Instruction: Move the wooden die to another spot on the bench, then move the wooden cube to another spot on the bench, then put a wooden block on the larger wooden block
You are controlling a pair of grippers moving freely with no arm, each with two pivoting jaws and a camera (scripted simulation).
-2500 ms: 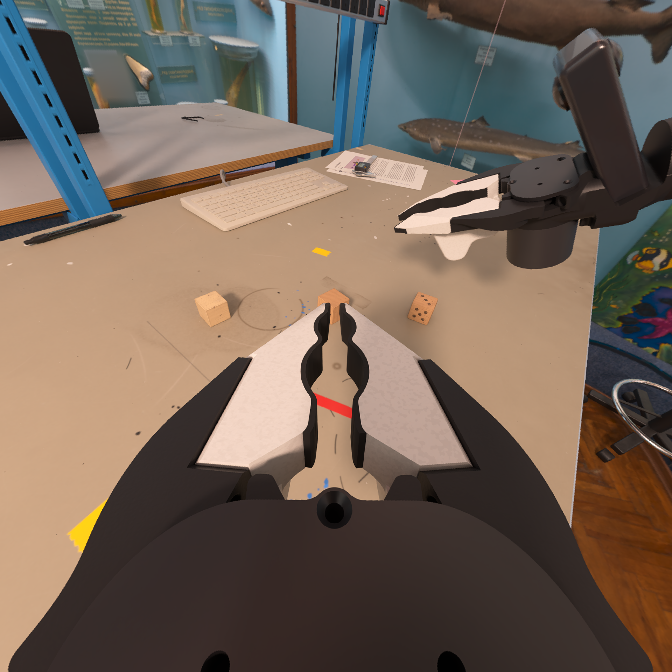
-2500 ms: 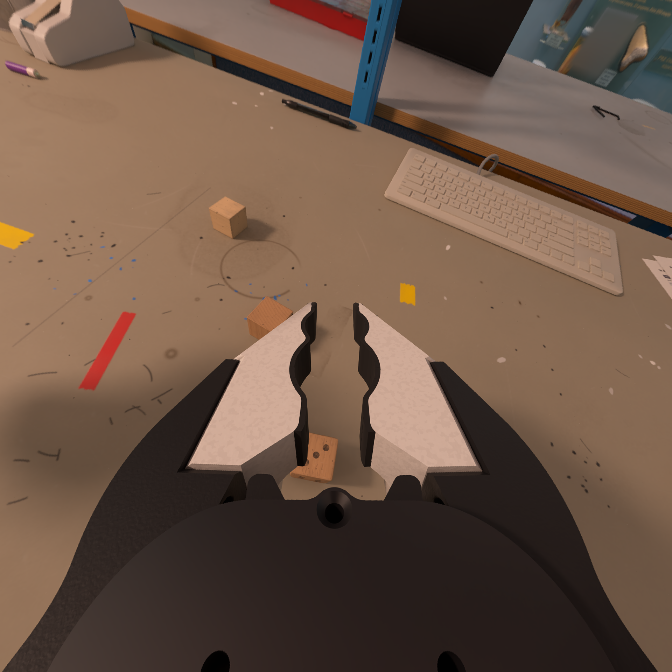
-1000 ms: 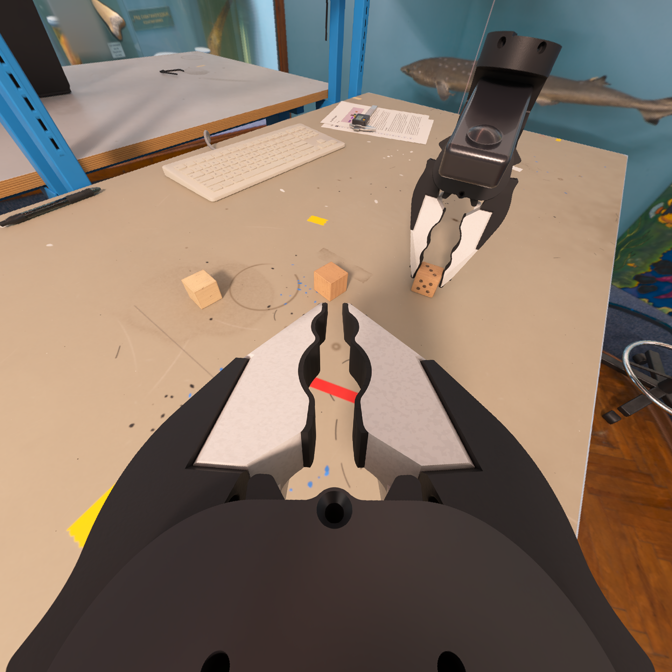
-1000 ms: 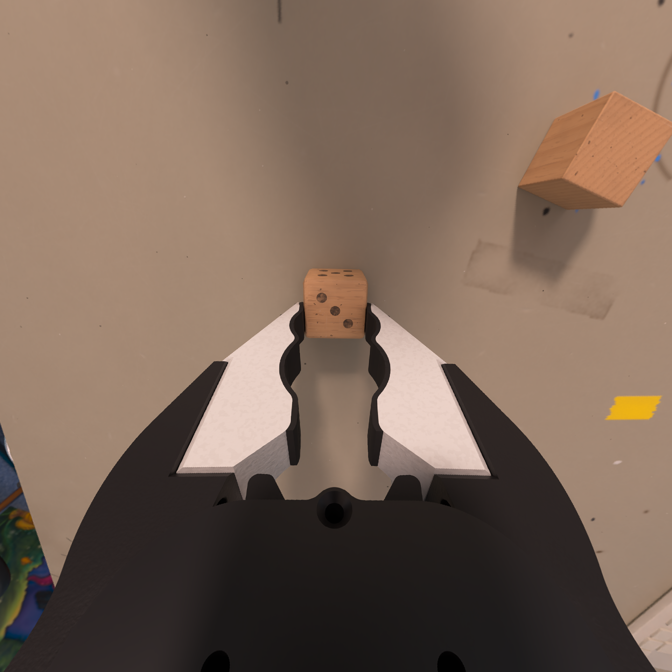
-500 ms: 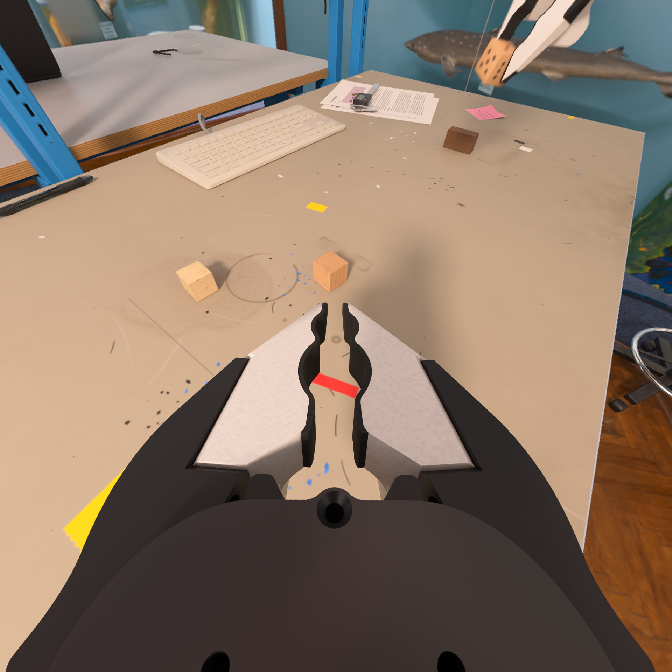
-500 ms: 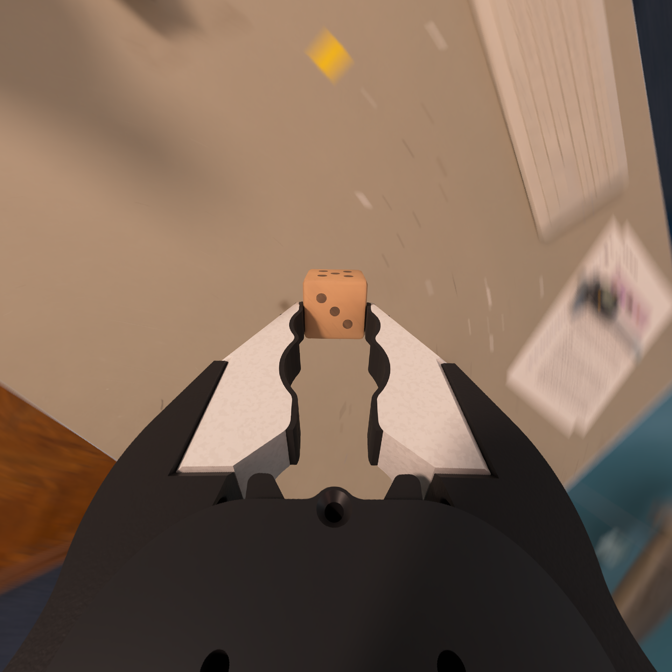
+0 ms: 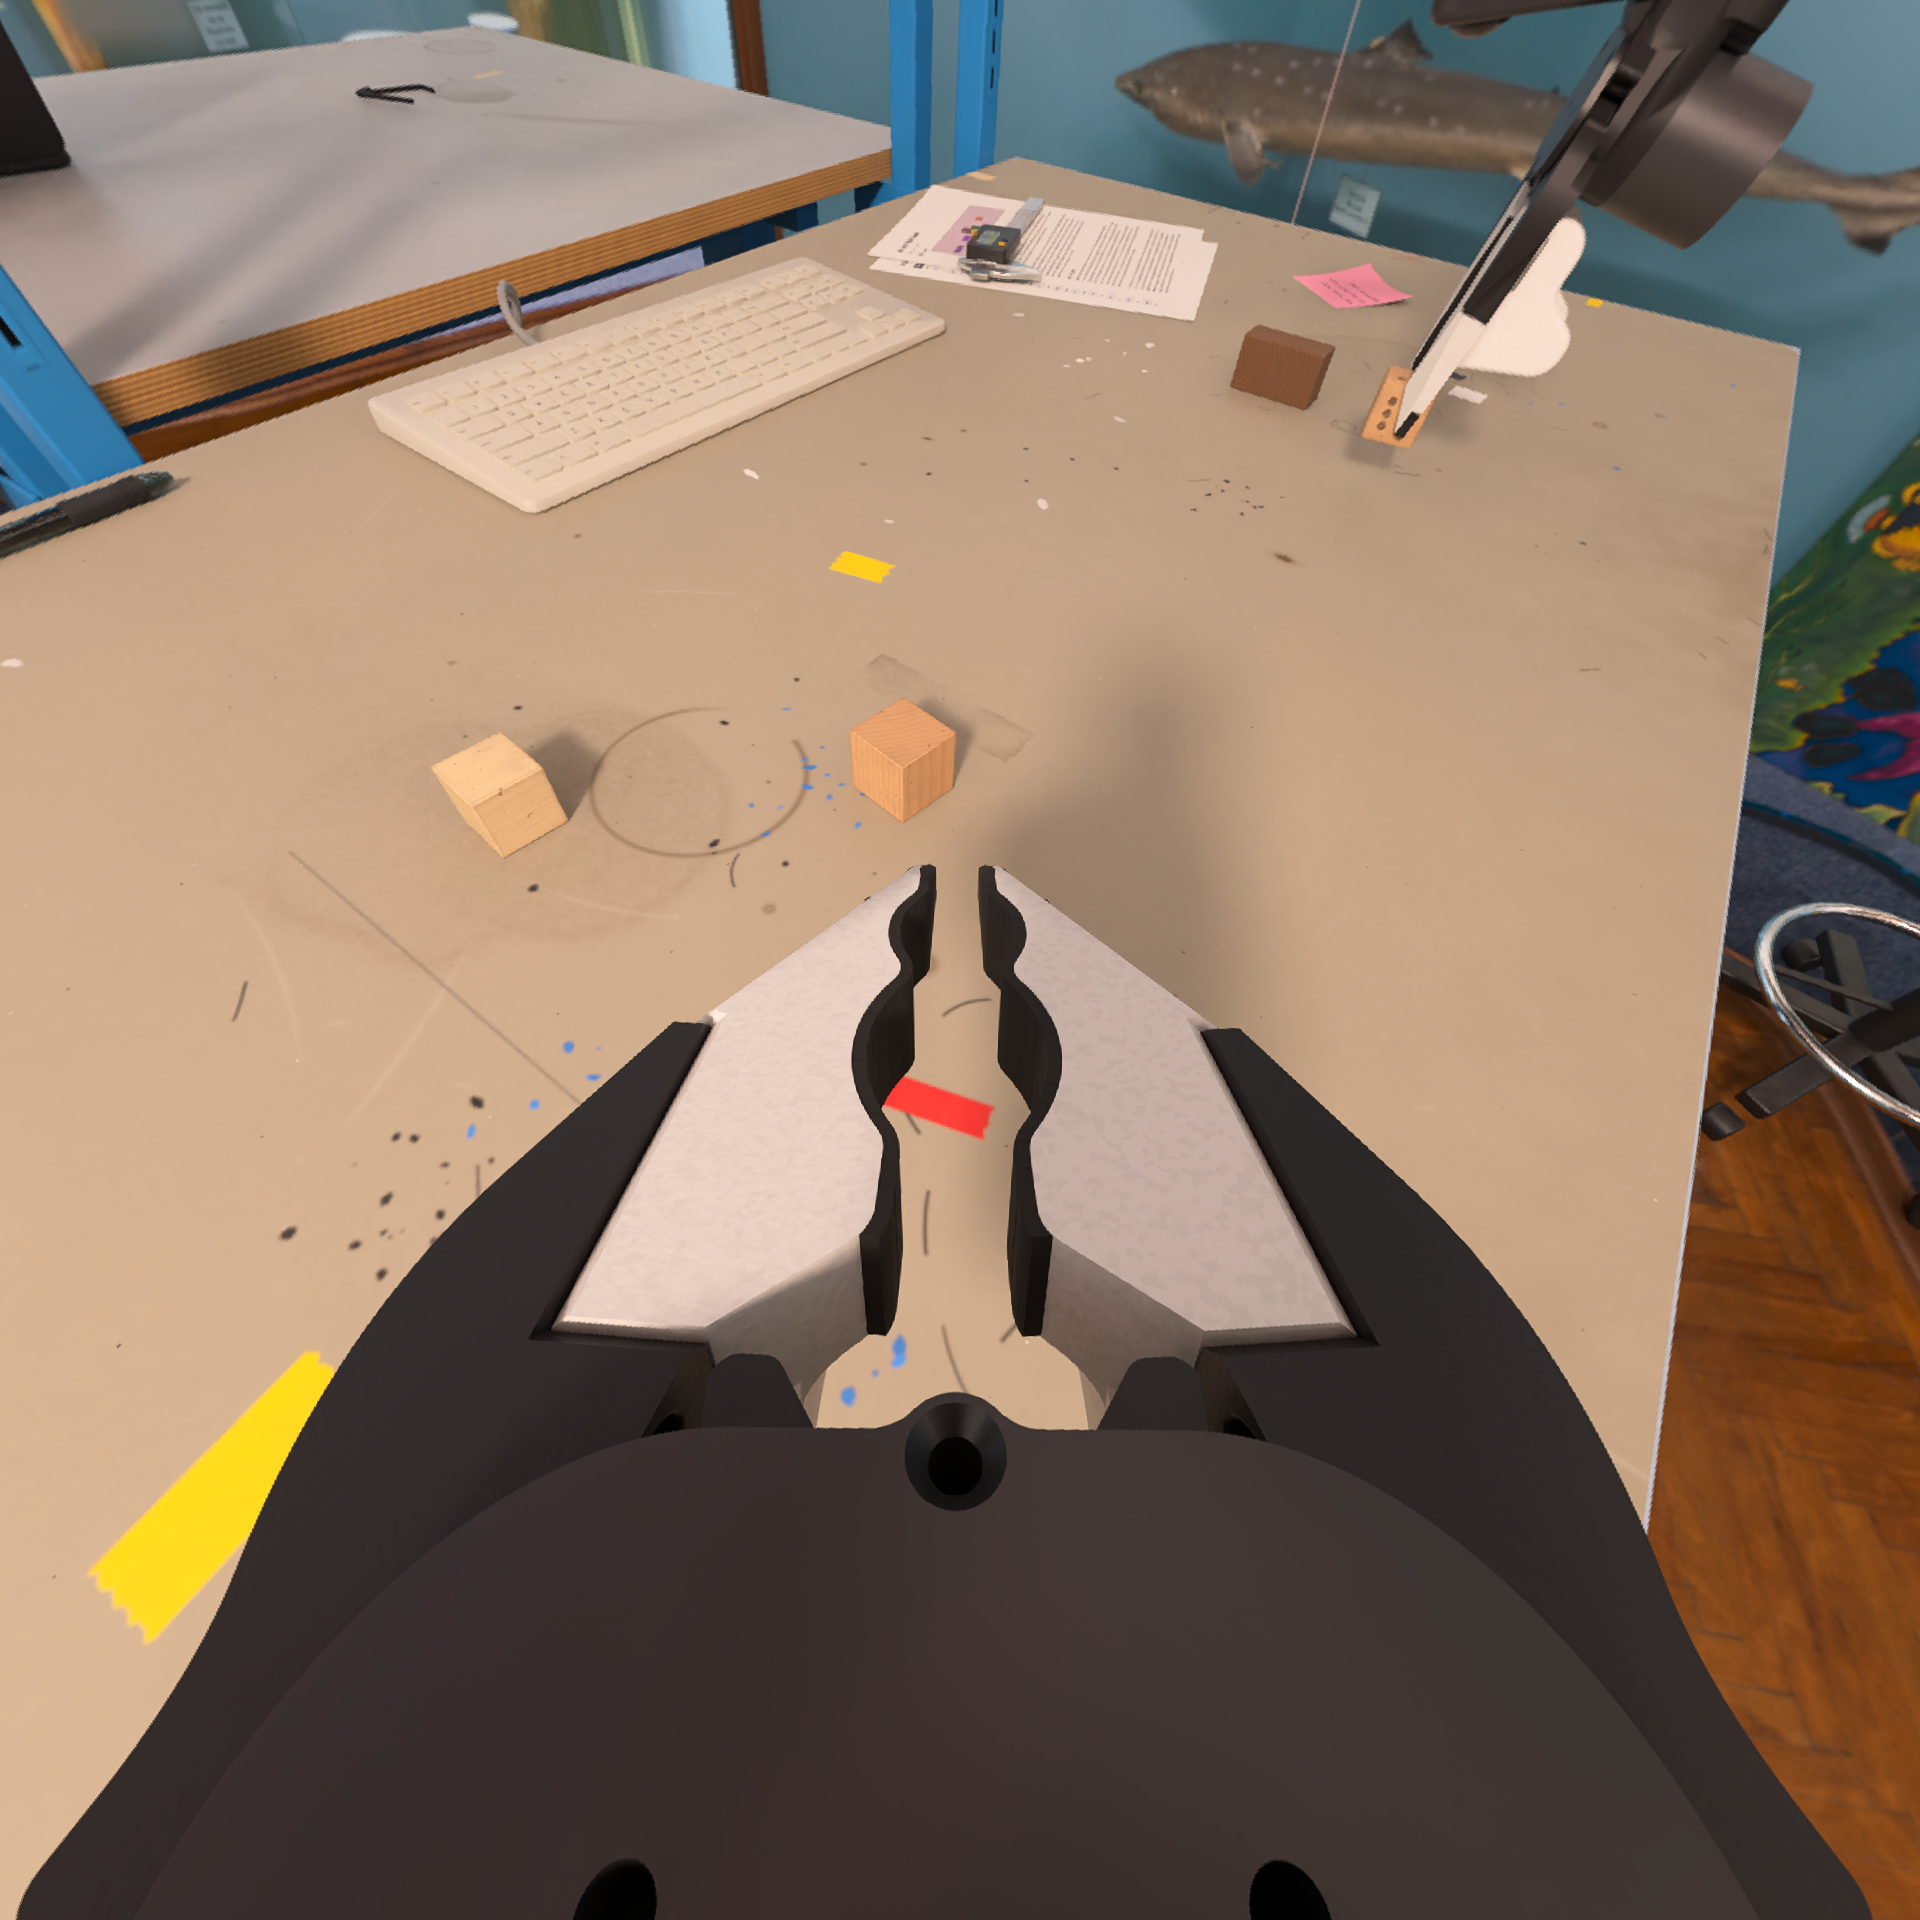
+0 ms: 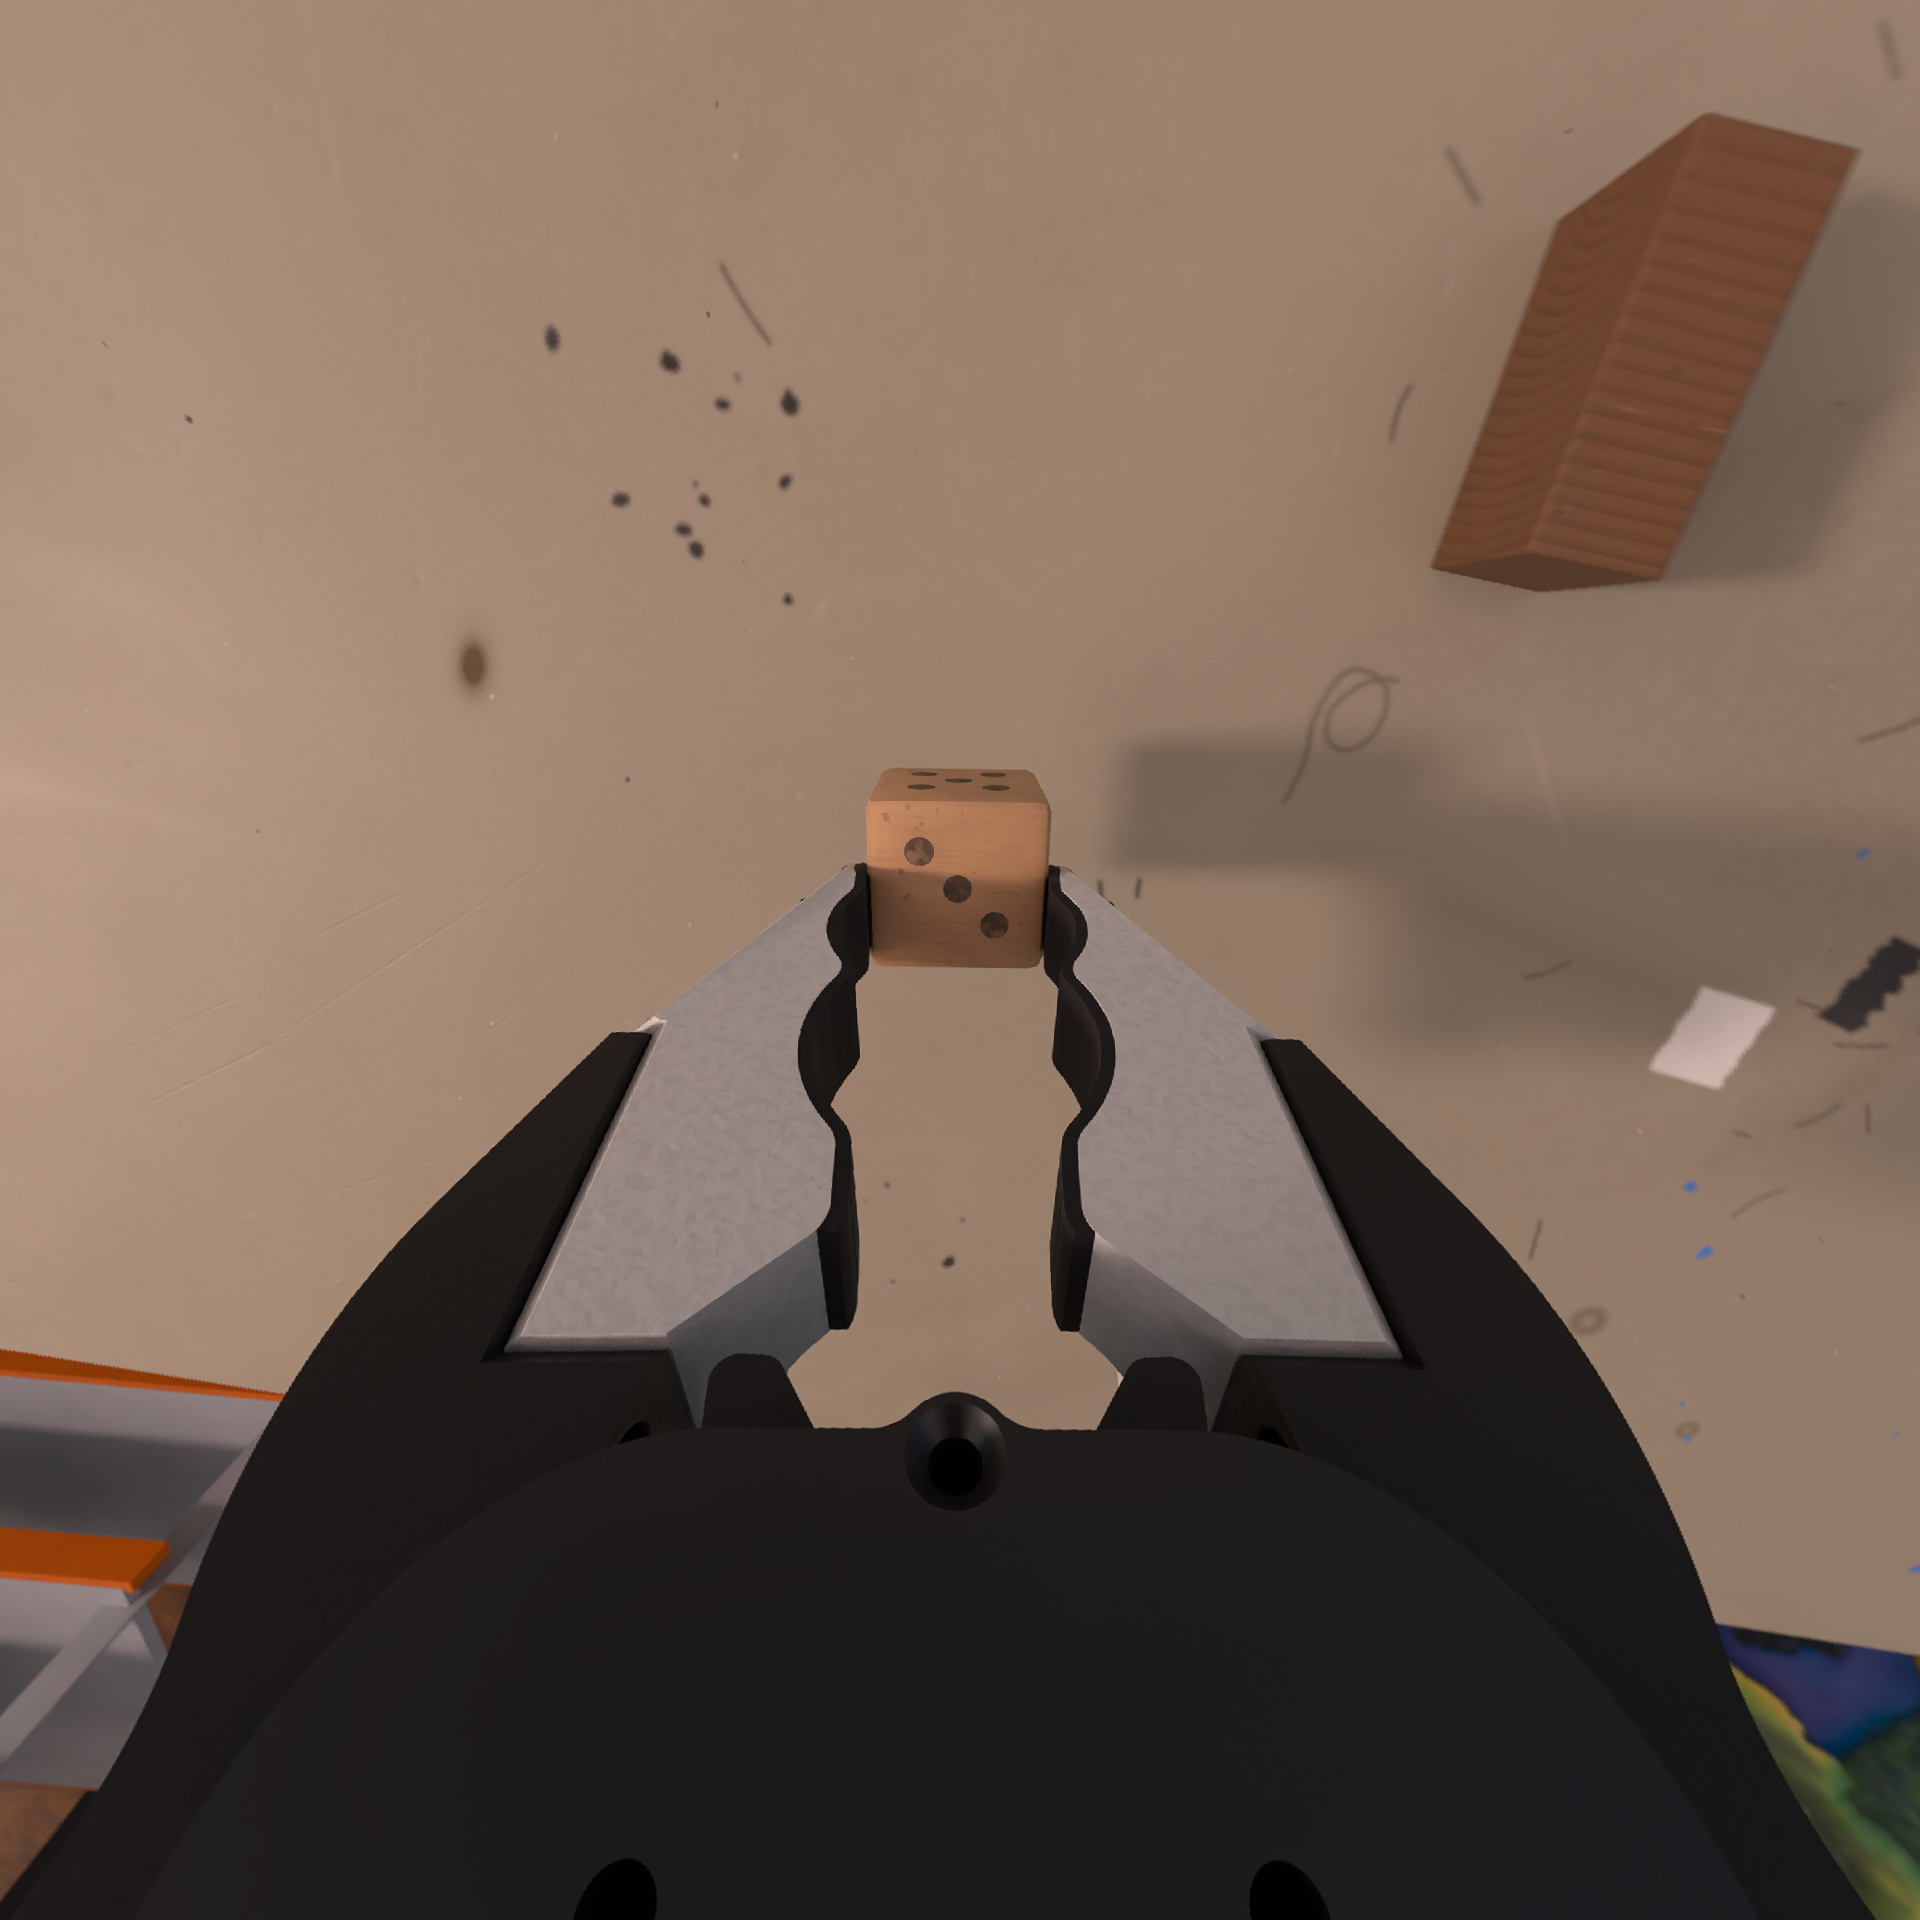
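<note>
Right tool [image 8: 956, 904] carrying die [image 8: 956, 871] across worktop [image 7: 1351, 727]: half a second back die was high in air, now sitting low at upper right of left view [image 7: 1387, 407], just beside dark brown block [image 7: 1281, 364]. Touching worktop or not: cannot tell. Meaning: die move nearly finishing, release pending. Right tool clamping die at tips, narrow gap. Left tool [image 7: 956, 883] hovering, nearly closed, gripping nothing. Pale cube [image 7: 902, 756] and lighter block [image 7: 501, 792] waiting mid-frame, untouched.

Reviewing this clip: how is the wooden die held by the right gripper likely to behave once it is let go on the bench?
The wooden die is likely stiff: its faces look undeformed between the right gripper tips. Flat faces suggest it will sit, not roll, though rounded edges might allow a small tumble. It looks light, so a nudge would probably slide it across the smooth bench.
</note>
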